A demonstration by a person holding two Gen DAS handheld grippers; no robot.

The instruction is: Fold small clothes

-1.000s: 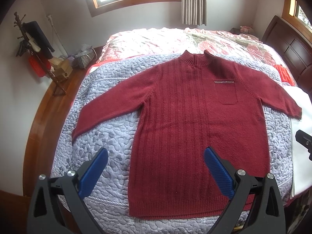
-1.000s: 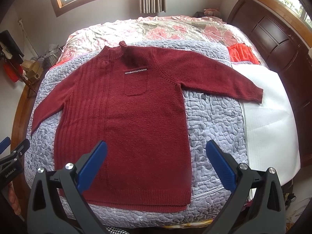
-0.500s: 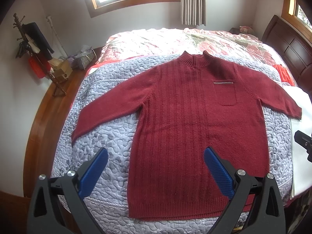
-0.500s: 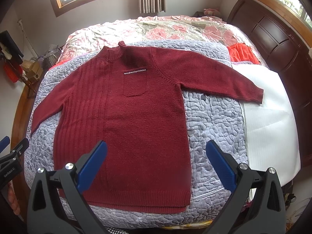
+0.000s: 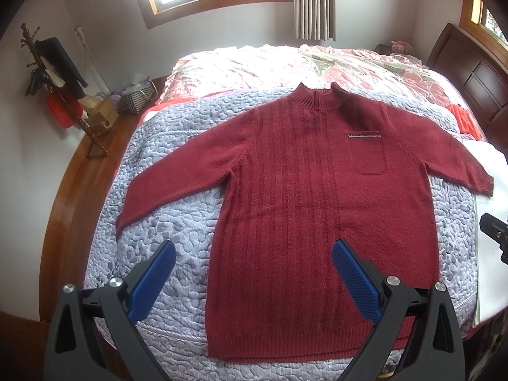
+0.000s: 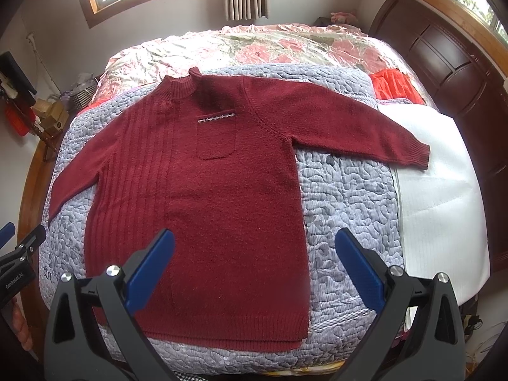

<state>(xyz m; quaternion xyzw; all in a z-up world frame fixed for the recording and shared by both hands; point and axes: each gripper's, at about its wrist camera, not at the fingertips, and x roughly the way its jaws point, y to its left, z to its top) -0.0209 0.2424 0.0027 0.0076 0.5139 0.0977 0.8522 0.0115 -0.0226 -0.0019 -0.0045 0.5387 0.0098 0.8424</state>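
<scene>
The red sweater point(image 5: 320, 209) is lying flat and face up on the grey quilt point(image 5: 165, 222), sleeves spread out to both sides, hem nearest the cameras. Both the left gripper point(image 5: 254, 254) and the right gripper point(image 6: 254, 250) are hanging above it with jaws spread wide, holding nothing. Being a soft, thick knit (probably limp, somewhat stretchy), it is likely asking for pinches at a sleeve cuff point(image 6: 416, 155) or shoulder seam, not mid-panel.
</scene>
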